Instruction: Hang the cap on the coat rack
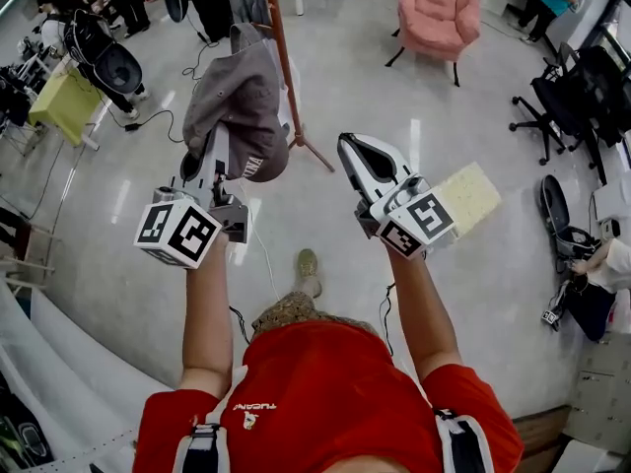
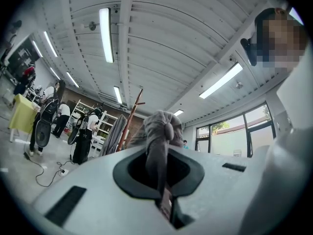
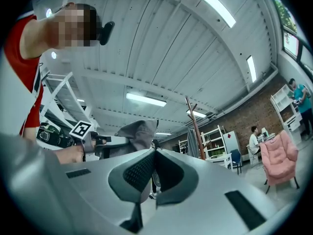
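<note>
Over on the left, the left hand-held gripper [image 1: 210,166] is clenched on a fold of the grey cap [image 1: 240,101]. In the left gripper view the cloth runs down between its closed jaws. The cap hangs in the air above the floor [image 1: 325,230], just left of the reddish-brown coat rack [image 1: 280,57]; whether the two touch I cannot tell. Further right, the right hand-held gripper [image 1: 357,156] has its jaws pressed together with nothing between them. Beyond it a pink armchair [image 1: 439,8] stands on the floor.
</note>
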The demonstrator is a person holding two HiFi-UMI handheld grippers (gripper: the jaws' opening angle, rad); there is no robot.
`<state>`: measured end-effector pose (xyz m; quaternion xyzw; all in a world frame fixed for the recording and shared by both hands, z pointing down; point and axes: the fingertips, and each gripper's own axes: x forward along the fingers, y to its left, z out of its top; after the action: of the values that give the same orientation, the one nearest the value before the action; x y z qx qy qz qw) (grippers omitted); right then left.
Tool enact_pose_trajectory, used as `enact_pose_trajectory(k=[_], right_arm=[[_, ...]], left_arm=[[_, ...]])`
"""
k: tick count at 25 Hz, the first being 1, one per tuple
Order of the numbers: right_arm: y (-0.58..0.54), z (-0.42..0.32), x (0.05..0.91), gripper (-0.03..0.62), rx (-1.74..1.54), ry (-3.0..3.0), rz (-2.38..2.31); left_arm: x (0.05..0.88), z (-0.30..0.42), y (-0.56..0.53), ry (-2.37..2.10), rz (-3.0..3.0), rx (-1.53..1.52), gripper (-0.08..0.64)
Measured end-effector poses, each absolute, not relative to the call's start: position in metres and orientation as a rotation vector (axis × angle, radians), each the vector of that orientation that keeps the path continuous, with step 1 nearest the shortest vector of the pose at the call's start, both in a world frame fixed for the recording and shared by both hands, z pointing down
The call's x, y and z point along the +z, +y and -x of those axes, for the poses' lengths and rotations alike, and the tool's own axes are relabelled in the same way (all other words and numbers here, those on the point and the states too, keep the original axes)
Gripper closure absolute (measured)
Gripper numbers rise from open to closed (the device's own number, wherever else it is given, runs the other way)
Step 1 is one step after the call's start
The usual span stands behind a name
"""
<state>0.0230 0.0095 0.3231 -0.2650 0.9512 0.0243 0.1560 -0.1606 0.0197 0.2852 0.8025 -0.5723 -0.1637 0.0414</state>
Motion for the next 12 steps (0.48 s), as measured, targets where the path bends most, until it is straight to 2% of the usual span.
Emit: enact_pose_trajectory(k=[12], right_arm=[[-0.118, 0.002, 0.323, 0.569, 0.129, 2.793, 0.763]], left_arm=[[0.249, 0.195, -0.123, -1.848, -2.458, -0.557, 0.543]])
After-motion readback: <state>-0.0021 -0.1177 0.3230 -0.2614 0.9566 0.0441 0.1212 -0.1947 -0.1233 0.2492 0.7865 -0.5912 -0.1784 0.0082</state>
